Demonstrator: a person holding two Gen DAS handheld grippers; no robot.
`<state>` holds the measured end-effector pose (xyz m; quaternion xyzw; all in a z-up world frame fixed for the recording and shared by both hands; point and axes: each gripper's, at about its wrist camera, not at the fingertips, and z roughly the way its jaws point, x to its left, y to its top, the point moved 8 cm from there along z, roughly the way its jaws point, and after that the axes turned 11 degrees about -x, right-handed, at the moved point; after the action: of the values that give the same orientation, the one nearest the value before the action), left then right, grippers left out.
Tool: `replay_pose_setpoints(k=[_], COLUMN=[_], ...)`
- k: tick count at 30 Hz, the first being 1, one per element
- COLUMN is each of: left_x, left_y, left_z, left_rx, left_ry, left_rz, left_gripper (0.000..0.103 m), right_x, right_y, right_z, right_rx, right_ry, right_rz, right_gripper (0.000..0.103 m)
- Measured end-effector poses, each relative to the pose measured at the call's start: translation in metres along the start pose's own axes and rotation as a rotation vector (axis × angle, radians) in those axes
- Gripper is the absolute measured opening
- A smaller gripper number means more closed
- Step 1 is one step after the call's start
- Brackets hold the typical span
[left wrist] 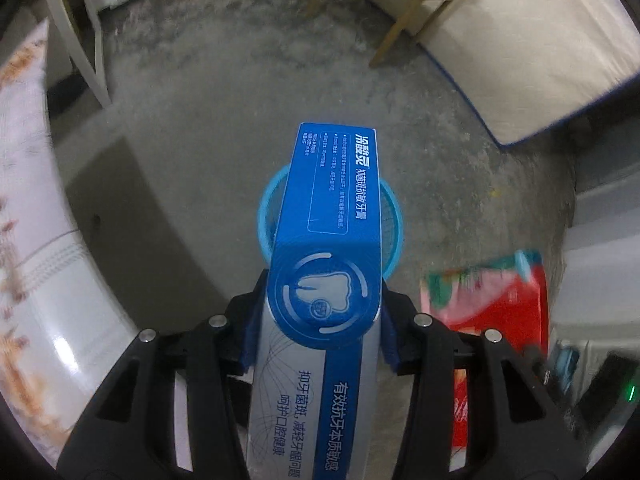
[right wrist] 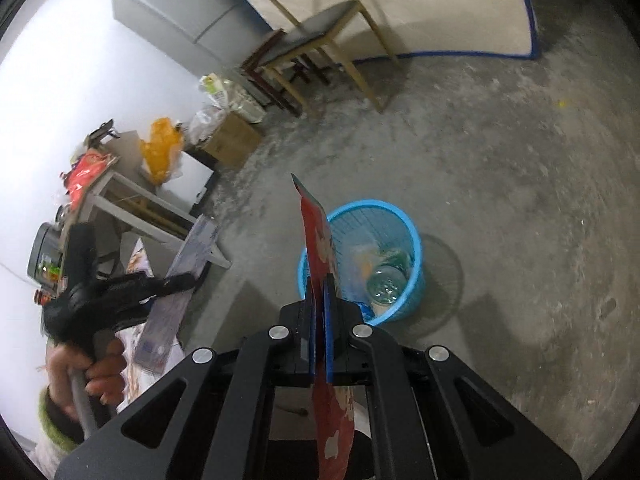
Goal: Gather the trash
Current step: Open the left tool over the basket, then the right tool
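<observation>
A blue and silver toothpaste box [left wrist: 332, 208] sits lengthwise between the fingers of my left gripper [left wrist: 320, 312], which is shut on it. Its far end points down over a blue plastic basket [left wrist: 266, 208] on the concrete floor. My right gripper [right wrist: 319, 320] is shut on a flat red snack packet [right wrist: 316, 232], seen edge-on just left of the basket [right wrist: 412, 248]. A clear bottle [right wrist: 386, 284] and other scraps lie inside it. The right wrist view also shows the left gripper [right wrist: 188, 280] with its box [right wrist: 196, 248], held by a hand [right wrist: 104, 364]. The red packet [left wrist: 500, 300] is blurred.
A wooden chair [right wrist: 320, 36] and a white mattress with blue edging [right wrist: 440, 8] stand beyond the basket. A cardboard box [right wrist: 232, 140], an orange bag [right wrist: 160, 148], a cluttered white table [right wrist: 116, 184] and a grey fridge [right wrist: 180, 8] line the wall. A patterned cloth [left wrist: 24, 200] lies left.
</observation>
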<state>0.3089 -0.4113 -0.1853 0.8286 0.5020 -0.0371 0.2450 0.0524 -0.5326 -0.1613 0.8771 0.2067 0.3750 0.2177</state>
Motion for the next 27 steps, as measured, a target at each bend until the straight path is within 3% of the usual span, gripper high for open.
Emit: replay_pose_setpoints(k=[2, 3, 4, 7, 12, 20, 27], left_x=[-0.001, 0.002, 0.004, 0.009, 0.022, 0.049, 0.091], left_y=[0.008, 0.008, 0.008, 0.004, 0.004, -0.002, -0.049], left_z=[0.022, 0.033, 0.039, 0.045, 0.022, -0.078, -0.179], left_rx=[0.010, 0.018, 0.017, 0.019, -0.014, -0.178, -0.365], left_ry=[0.001, 0.014, 0.021, 0.018, -0.003, -0.019, -0.006], left_rz=[-0.055, -0.092, -0.123, -0.150, -0.150, -0.054, 0.020], left_gripper=[0.051, 0.066, 0.071, 0.071, 0.071, 0.072, 0.081], right_x=[-0.006, -0.007, -0.009, -0.014, -0.015, -0.003, 0.015], right_y=[0.002, 0.003, 0.004, 0.007, 0.005, 0.011, 0.028], right_z=[0.004, 0.006, 0.005, 0.007, 0.016, 0.058, 0.152], right_rx=[0.007, 0.009, 0.010, 0.012, 0.027, 0.056, 0.097], right_ry=[-0.010, -0.012, -0.013, -0.021, -0.029, -0.031, 0.044], right_rz=[0.008, 0.011, 0.012, 0.013, 0.012, -0.050, -0.063], right_gripper=[0.003, 0.003, 0.003, 0.003, 0.003, 0.003, 0.006])
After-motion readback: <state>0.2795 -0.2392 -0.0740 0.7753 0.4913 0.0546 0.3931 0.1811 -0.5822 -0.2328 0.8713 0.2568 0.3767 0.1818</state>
